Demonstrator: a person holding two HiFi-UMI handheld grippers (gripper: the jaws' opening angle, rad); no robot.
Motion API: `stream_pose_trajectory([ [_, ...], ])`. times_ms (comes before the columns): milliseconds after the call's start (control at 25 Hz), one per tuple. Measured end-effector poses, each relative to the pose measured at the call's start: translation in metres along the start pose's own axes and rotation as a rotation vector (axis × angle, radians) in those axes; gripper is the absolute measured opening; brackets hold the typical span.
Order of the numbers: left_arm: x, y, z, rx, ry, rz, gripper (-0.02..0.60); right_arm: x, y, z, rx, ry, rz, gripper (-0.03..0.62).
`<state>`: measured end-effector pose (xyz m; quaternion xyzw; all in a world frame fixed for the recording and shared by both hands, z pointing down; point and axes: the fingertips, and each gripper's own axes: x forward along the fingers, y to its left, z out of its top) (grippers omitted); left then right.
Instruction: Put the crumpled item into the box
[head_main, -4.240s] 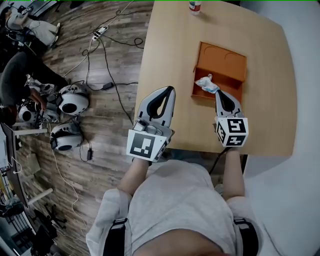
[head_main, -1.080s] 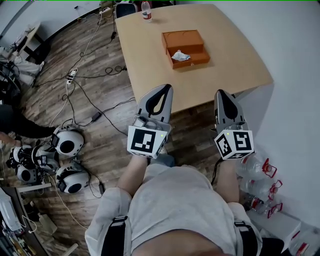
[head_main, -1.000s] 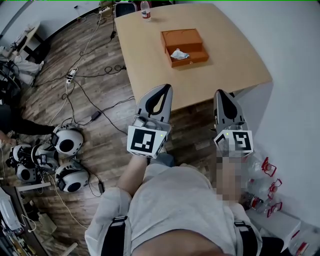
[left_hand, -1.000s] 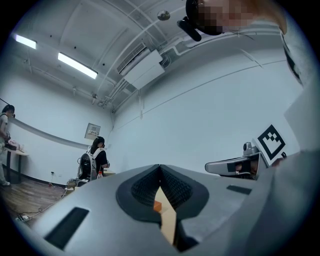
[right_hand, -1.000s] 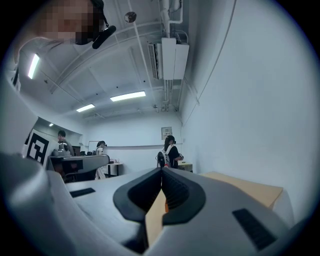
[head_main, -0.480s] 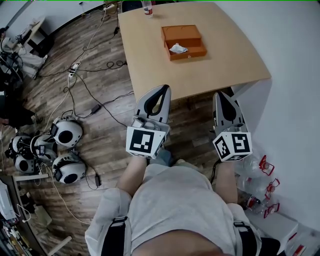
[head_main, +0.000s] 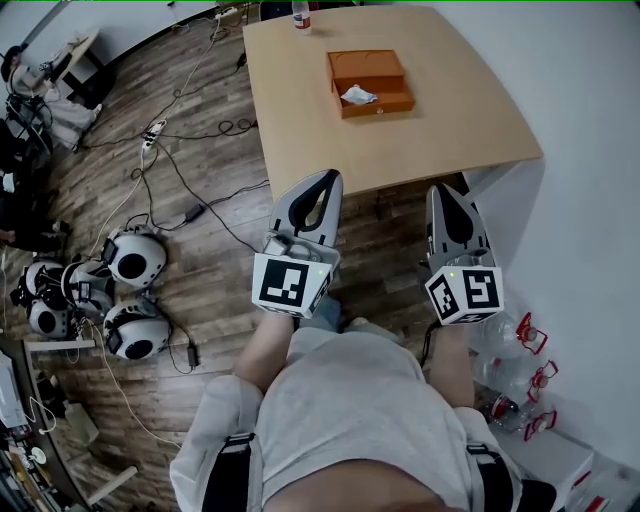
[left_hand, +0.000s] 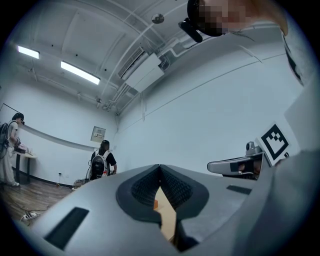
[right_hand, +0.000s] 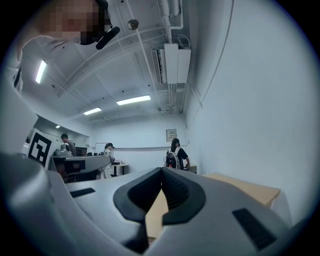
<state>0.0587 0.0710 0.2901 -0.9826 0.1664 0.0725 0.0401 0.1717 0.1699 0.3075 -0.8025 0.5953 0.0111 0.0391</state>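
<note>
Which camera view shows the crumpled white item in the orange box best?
The head view: the crumpled white item lies in plain sight inside the orange box on the table. The left gripper view shows only an orange sliver, not the item. The right gripper view shows only the table.

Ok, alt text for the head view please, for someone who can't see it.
A crumpled white item lies inside the orange box on a wooden table, with a bottle at the table's far edge. The person stands back from the table, left tongs and right tongs both shut and empty.
</note>
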Motion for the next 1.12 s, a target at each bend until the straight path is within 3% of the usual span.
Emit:
stream_pose_trajectory([
  [680,0.006,0.001,0.0,-0.003,-0.004,-0.004,0.014,0.004,0.001,0.002,-0.026,0.002,0.009,0.011],
  [1120,0.017,0.023,-0.003,-0.002,-0.001,-0.006,0.014,0.029,0.006,-0.001,-0.034,0.007,0.012,0.011],
])
